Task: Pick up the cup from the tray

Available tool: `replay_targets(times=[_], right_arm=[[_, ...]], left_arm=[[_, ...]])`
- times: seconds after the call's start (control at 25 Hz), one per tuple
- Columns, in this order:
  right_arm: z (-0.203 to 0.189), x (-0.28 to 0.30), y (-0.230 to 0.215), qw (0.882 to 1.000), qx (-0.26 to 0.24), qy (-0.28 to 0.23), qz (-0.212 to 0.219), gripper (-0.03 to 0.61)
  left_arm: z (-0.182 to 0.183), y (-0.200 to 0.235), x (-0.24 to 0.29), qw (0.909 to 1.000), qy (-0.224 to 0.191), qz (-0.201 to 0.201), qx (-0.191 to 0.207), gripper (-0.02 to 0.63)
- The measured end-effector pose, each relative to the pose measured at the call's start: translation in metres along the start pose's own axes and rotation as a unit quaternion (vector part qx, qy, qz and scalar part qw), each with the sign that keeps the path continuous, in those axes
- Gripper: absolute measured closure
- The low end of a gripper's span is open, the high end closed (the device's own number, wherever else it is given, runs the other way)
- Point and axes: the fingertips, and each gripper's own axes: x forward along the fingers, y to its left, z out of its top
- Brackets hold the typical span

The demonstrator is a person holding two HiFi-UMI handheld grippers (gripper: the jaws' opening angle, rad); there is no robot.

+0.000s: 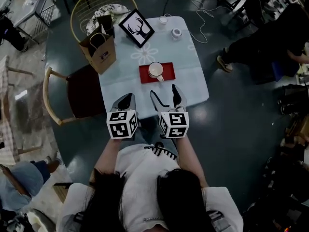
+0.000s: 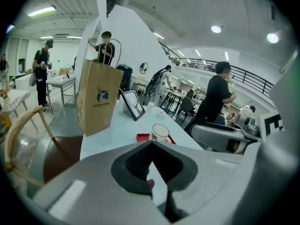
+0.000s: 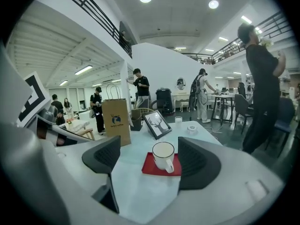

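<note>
A white cup (image 1: 156, 70) with a handle stands on a small red tray (image 1: 145, 75) in the middle of the pale table (image 1: 188, 76). Both grippers hover over the table's near edge, short of the tray. My left gripper (image 1: 124, 102) has its jaws together with nothing in them. My right gripper (image 1: 166, 96) is open, its fingers spread apart and empty. In the right gripper view the cup (image 3: 163, 155) and tray (image 3: 149, 168) sit ahead between the pads, with the gripper (image 3: 149, 156) clear of them. The left gripper view shows the cup (image 2: 160, 132) beyond the closed tips (image 2: 151, 143).
A brown paper bag (image 1: 100, 50) stands at the table's far left, next to a framed deer picture (image 1: 136, 27). A small cup (image 1: 163, 20) and a tape roll (image 1: 176, 33) sit at the far edge. A wooden chair (image 1: 72, 93) is on the left; a person (image 1: 270, 42) is at right.
</note>
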Motion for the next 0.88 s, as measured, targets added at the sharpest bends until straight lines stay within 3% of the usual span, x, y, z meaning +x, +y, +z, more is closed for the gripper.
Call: replay_targets(times=[0.4, 0.56, 0.68, 0.88], right_arm=[[-0.003, 0.063, -0.023, 1.000, -0.012, 0.009, -0.013, 0.156], [-0.010, 0.085, -0.028, 0.999, -0.027, 0.034, 0.005, 0.139], [-0.017, 0.105, -0.025, 0.997, -0.051, 0.050, 0.031, 0.086], [-0.033, 0.132, -0.031, 0.995, -0.054, 0.070, 0.038, 0.080]], left_arm=[[0.009, 0.019, 0.037, 0.9997, 0.019, 0.016, -0.001, 0.614], [0.013, 0.021, 0.055, 0.9992, 0.028, 0.028, -0.009, 0.614], [0.019, 0.022, 0.067, 0.9988, 0.032, 0.034, -0.011, 0.614], [0.021, 0.024, 0.086, 0.9981, 0.038, 0.044, -0.019, 0.614]])
